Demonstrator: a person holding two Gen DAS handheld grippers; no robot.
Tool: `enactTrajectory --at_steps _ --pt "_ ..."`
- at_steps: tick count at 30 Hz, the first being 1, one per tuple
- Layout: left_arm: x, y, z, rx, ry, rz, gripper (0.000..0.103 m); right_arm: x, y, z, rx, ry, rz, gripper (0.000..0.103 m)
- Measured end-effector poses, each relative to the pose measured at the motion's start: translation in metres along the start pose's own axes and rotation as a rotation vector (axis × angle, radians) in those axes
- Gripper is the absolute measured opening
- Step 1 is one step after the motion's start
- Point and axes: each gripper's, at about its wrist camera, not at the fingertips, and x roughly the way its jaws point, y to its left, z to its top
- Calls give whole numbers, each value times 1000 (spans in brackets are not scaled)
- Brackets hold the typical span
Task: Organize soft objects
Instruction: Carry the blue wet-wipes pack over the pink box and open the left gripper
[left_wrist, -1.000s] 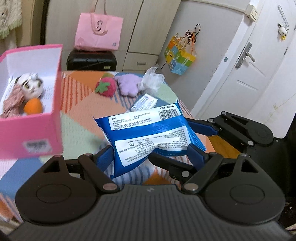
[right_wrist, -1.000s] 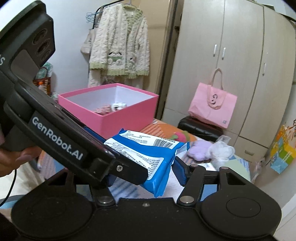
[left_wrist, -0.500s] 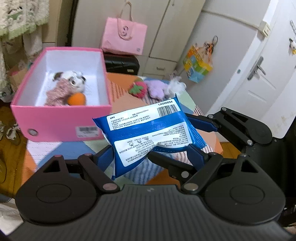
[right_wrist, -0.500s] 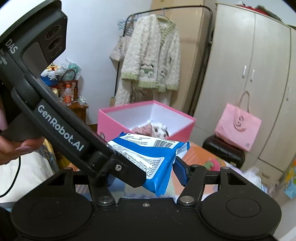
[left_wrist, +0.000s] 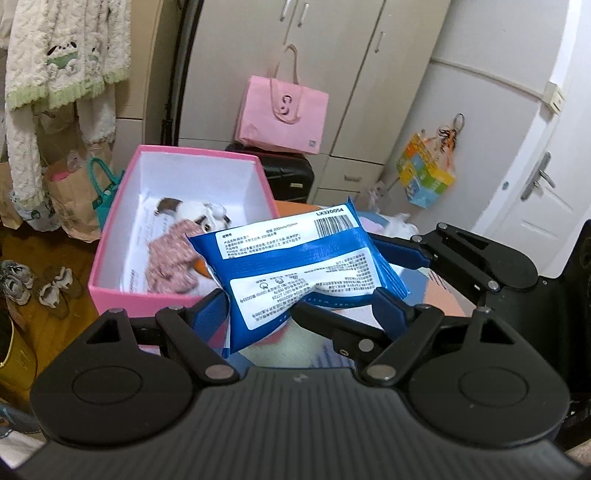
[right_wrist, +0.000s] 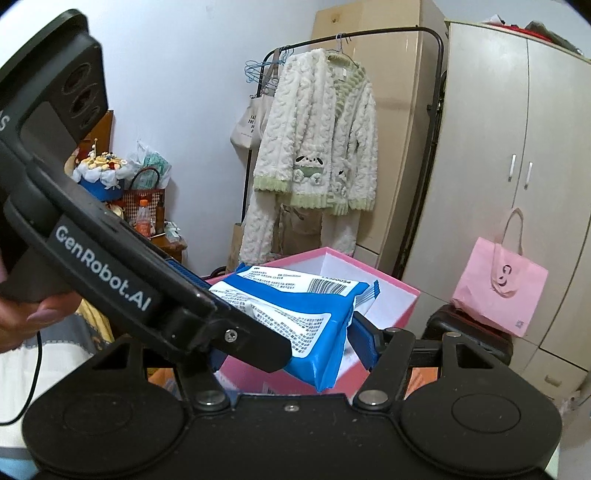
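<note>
Above the pink box's (left_wrist: 110, 254) near wall, both claws pinch the blue wipes pack (left_wrist: 295, 266); uneven release risks spilling it outside.

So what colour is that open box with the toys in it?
Pink outside, white inside; the pink box shows best in the left wrist view.

Blue-and-white packet (left_wrist: 295, 266), pink box (left_wrist: 110, 266)

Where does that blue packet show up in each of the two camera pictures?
Left wrist view: the blue packet sits at centre, between the left gripper fingers, in front of the pink box.
Right wrist view: the packet is low at centre, between the right gripper fingers, with the box behind it.
Shared landmark: the pink tote bag by the wardrobe.
</note>
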Motion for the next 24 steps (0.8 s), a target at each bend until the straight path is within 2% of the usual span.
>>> enactTrajectory --at_steps 14,24 --pt "60 69 32 -116 55 32 83 97 -27 14 89 119 86 70" --pt "90 88 38 -119 125 49 83 139 -42 6 152 219 120 70"
